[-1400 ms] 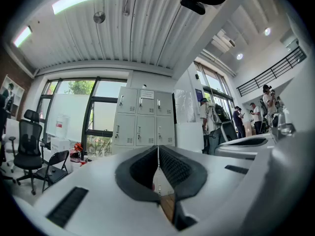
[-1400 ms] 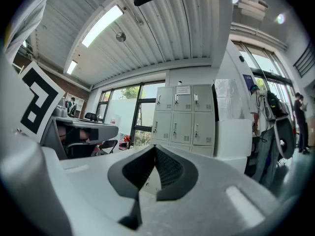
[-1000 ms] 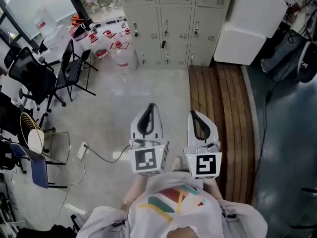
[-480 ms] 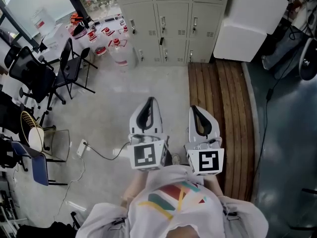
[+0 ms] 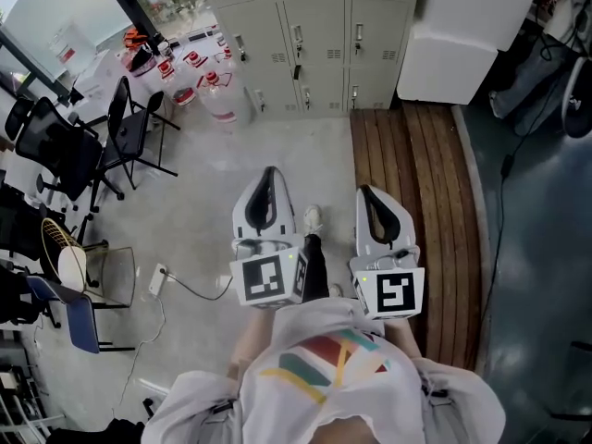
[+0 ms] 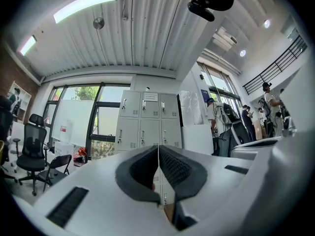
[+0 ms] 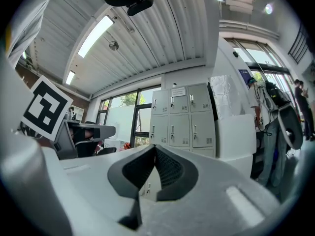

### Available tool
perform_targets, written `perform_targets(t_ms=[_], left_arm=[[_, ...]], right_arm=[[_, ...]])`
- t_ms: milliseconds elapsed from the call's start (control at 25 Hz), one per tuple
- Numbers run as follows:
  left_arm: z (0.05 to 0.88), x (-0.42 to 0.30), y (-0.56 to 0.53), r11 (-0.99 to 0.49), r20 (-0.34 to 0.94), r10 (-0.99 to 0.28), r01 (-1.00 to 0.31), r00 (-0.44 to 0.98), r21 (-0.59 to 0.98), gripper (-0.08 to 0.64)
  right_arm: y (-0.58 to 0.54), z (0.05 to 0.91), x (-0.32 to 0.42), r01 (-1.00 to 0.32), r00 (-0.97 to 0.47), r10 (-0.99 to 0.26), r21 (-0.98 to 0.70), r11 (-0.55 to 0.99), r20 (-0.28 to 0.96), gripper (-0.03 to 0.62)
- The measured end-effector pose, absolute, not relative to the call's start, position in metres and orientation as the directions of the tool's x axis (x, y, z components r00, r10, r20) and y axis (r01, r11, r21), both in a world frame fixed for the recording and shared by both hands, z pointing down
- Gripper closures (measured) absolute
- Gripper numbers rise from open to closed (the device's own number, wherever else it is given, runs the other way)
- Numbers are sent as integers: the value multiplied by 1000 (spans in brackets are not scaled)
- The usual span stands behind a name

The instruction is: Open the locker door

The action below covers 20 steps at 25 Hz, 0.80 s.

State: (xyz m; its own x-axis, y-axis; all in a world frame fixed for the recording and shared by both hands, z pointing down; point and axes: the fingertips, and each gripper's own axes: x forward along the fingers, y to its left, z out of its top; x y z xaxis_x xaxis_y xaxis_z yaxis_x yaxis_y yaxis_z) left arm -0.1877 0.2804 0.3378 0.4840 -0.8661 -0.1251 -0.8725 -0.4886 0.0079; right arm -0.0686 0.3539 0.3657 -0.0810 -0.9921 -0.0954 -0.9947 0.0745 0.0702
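A bank of pale grey lockers stands at the far wall, all doors closed, each with a small handle. It also shows straight ahead in the left gripper view as lockers and in the right gripper view as lockers. My left gripper and right gripper are held side by side in front of the person's chest, pointing at the lockers and still well short of them. Both are shut with nothing between the pads: the left gripper and right gripper show their jaws meeting.
A big white block leans beside the lockers on the right. Wooden floor boards run toward them. Black chairs and water jugs stand at left. A cable with a power strip lies on the floor. People stand at right.
The person has stepped toward the lockers, which sit higher in the head view. Both grippers moved forward together, still shut. A shoe now shows between them.
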Motion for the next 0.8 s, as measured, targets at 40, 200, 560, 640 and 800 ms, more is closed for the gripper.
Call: perform_targets(t_ms=[40,200,560,640,800], left_arm=[[338,-186,275,-491,-128,-865,-871,485,10,540],[339,-177,248,-504,-145,-857,-863,495,31,540],[354,-138,137,-525,-146,-846,-849,513,65,540],[355,-128,101,-522,-138,-849,-850,510,75,541],[354,-111,23,-513,-132,-855,-854,501,80,541]], right_arm=[[350,365,-66,-995,-75,-992,74,68,-98,588],[330,366,-51,-995,-48,-994,94,39,-102,588],[227,373,-11,-991,-12,-995,131,-1,-99,588],[192,373,-2,-991,-15,-996,137,2,-91,588],[115,364,16,-989,-13,-996,149,0,-86,588]])
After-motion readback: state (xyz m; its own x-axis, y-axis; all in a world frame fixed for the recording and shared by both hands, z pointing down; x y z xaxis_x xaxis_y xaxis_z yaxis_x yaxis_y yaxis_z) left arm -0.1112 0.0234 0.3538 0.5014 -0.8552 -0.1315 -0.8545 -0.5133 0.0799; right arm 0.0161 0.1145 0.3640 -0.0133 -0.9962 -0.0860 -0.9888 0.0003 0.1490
